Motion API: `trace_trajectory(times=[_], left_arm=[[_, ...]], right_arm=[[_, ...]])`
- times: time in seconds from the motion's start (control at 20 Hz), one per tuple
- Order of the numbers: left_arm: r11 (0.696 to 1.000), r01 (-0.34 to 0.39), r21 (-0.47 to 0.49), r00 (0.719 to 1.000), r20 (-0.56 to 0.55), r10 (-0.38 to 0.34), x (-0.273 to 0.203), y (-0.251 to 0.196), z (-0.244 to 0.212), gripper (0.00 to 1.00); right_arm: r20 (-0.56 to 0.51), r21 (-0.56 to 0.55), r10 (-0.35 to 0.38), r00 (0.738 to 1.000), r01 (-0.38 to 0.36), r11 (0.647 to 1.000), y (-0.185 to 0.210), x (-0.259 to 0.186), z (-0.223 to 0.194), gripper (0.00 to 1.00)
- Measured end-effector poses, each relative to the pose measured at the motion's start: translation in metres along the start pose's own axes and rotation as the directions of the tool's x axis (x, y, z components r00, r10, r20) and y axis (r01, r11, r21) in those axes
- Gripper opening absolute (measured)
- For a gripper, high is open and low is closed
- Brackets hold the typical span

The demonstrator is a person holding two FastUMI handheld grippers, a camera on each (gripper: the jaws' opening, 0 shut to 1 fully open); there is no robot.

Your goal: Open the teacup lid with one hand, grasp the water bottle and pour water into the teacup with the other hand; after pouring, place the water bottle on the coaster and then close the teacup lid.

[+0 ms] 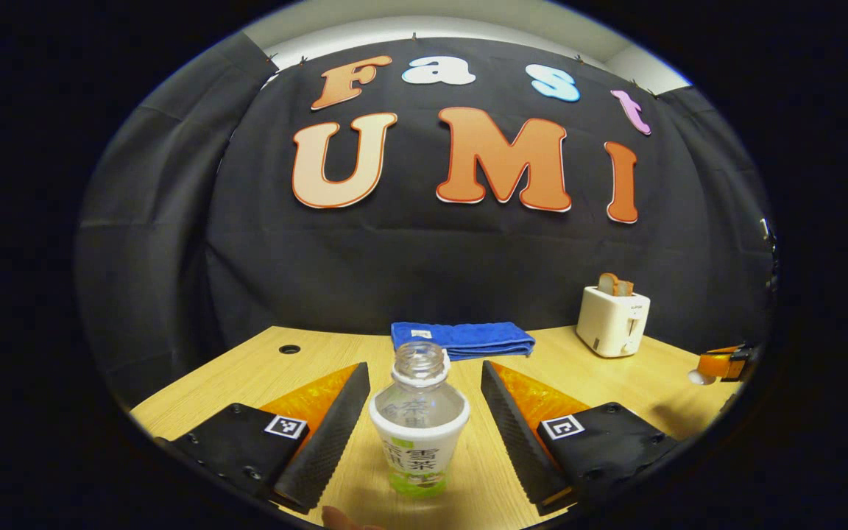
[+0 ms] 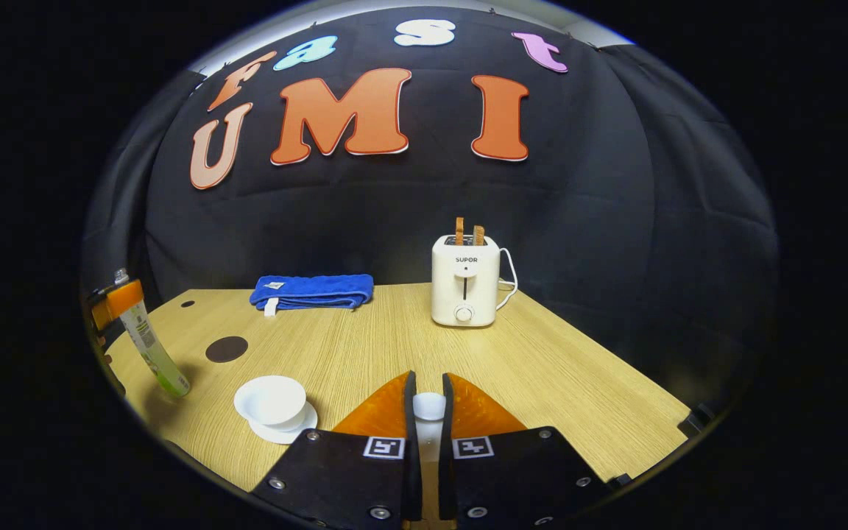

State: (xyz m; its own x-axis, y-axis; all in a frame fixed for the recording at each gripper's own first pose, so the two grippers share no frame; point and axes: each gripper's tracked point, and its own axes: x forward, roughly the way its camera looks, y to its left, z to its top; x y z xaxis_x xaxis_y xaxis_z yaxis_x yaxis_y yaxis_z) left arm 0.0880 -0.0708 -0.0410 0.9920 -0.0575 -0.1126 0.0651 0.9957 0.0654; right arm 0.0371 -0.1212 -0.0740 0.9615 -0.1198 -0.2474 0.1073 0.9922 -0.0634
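Left gripper (image 1: 424,423): fingers stood wide apart, one on either side of the water bottle, neither touching it in the left gripper view.
Right gripper (image 2: 428,408): fingers drawn close together, clamped on the teacup lid, held above the table.
Water bottle (image 1: 419,419): clear, uncapped, upright on the table between the left gripper's fingers; pale label with green at the base. In the right gripper view it appeared to the left of the teacup, leaning in the fisheye edge, with an orange gripper part around its upper body.
Teacup lid (image 2: 429,405): small, white, rounded; pinched between the right gripper's fingers, to the right of the teacup and apart from it.
Teacup (image 2: 270,401): white, open, standing on its white saucer (image 2: 299,428) on the table.
Coaster (image 2: 227,349): dark round disc, flat on the table, behind the teacup and slightly left, bare.
Towel (image 2: 313,290): blue, folded, at the table's back edge, well behind the teacup.
Toaster (image 2: 465,280): cream, two slices standing in its slots, cord trailing at its side; well behind the teacup and to its right.
Table (image 2: 556,383): light wood grain; small dark hole near the far left corner, behind the coaster.
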Motion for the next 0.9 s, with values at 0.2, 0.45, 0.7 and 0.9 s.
trace_trajectory(times=[0.2, 0.45, 0.7, 0.9], left_arm=[[1.0, 0.007, -0.019, 0.999, -0.046, -0.008, 0.014, 0.001, -0.031, 1.0], [1.0, 0.0, -0.01, 0.996, -0.088, -0.001, 0.015, 0.004, -0.058, 1.0], [1.0, 0.008, -0.023, 0.996, -0.083, -0.01, 0.015, 0.006, -0.064, 0.99], [1.0, 0.007, 0.013, 0.996, -0.087, -0.006, 0.015, 0.005, -0.066, 0.71]], right_arm=[[-0.016, 0.0, -0.001, 1.0, 0.001, 1.0, 0.0, 0.005, -0.005, 0.1], [-0.037, 0.0, 0.007, 0.999, -0.007, 1.0, 0.004, 0.007, -0.012, 0.09], [-0.044, 0.004, 0.016, 0.999, -0.016, 1.0, 0.008, 0.007, -0.014, 0.1], [-0.045, 0.002, 0.021, 0.999, -0.021, 1.0, 0.009, 0.004, -0.014, 0.09]])
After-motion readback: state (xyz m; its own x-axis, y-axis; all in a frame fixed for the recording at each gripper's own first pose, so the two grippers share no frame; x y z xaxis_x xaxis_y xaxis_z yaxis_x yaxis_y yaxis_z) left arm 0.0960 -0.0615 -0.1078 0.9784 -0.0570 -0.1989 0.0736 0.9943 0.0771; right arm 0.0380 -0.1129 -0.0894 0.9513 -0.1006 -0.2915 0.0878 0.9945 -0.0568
